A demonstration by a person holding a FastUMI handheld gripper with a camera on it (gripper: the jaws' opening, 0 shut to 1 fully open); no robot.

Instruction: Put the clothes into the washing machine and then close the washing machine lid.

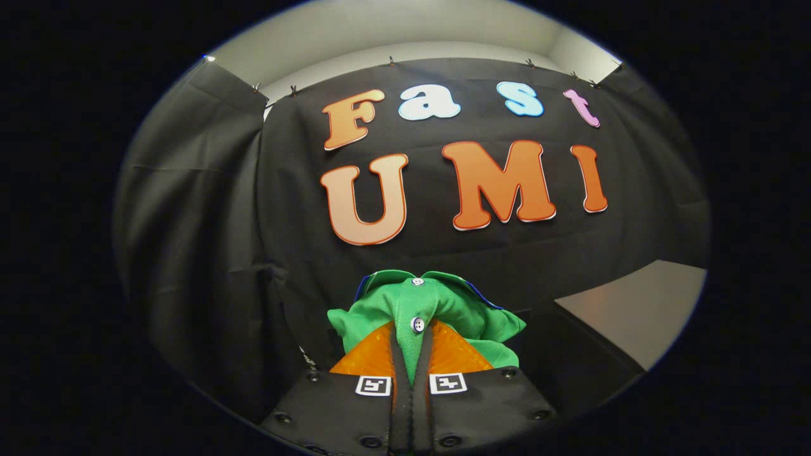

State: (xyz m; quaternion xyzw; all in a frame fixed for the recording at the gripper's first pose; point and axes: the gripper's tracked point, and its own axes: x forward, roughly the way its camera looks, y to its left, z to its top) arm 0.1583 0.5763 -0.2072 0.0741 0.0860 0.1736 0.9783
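A green garment (437, 307) with white buttons and a thin blue trim at the collar hangs bunched between my fingers. My gripper (413, 345) is shut on a fold of it, the cloth pinched between both fingers and spilling out ahead of and to both sides of them. It is lifted up in front of the booth's black cloth wall. No washing machine is in sight from here.
A pale grey flat surface (640, 307) lies low to the right, beyond a dark edge. Black cloth wall (209, 253) hangs close ahead and to the left, with a white ceiling (405, 31) above.
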